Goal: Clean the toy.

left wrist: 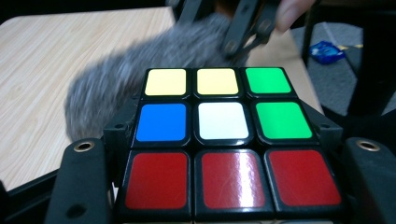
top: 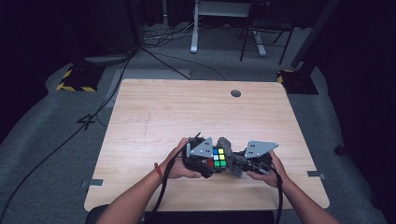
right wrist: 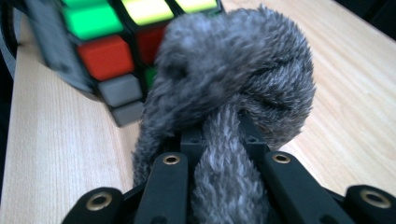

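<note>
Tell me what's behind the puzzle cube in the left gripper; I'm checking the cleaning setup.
Behind the puzzle cube a grey fluffy cloth bunches against its far side, held by the right gripper. The cloth hides that face of the cube, so its colours cannot be seen.

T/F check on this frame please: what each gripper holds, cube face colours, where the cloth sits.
1. The left gripper is shut on the puzzle cube. True.
2. The right gripper is open and holds nothing. False: its jaws are shut on the grey fuzzy cloth.
3. In the left gripper view, the cube's nearest row is three red squares. True.
4. The centre square of that face is blue. False: it is white; blue sits to its left.
5. The cloth lies apart from the cube at the table's far edge. False: it is right against the cube, between the two grippers.
</note>
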`<state>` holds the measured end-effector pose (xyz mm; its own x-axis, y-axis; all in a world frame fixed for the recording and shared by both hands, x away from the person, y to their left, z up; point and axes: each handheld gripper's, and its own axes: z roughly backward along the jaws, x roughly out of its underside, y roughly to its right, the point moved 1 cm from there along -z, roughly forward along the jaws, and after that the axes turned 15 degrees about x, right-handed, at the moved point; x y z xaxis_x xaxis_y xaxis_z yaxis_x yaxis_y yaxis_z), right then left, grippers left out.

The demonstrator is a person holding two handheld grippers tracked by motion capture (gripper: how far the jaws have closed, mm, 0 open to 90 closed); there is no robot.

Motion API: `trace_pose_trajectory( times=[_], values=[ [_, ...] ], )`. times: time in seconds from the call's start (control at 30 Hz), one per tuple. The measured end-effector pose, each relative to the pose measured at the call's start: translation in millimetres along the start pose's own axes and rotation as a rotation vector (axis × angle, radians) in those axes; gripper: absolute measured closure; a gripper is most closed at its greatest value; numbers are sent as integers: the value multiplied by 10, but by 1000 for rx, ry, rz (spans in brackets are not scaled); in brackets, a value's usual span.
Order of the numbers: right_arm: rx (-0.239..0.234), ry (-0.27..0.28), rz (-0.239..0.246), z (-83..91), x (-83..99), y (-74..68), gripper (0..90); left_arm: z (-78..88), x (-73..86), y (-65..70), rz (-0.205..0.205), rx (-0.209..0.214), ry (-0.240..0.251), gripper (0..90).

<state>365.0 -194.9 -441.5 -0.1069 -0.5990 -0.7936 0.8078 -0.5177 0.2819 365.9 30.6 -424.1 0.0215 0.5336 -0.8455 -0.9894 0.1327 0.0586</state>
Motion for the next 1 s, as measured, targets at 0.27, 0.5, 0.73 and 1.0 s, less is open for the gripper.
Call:
trace_pose_trajectory(
  times=[0.27, 0.5, 0.73, 1.0],
  values=[
    [-76, -36, 28, -101, 29, -110, 774, 78, -2, -29, 11, -32, 18, 335],
    [-112, 6, 18, -8, 50, -31, 773, 126, 80, -115, 33, -79, -4, 335],
    [-68, 8, 1, 88, 77, 116, 770, 120, 190, -209, 65, -76, -22, 335],
    [-11, -49, -12, 54, 175, 253, 767, 57, 278, -245, 78, -64, -63, 334]
  ],
)
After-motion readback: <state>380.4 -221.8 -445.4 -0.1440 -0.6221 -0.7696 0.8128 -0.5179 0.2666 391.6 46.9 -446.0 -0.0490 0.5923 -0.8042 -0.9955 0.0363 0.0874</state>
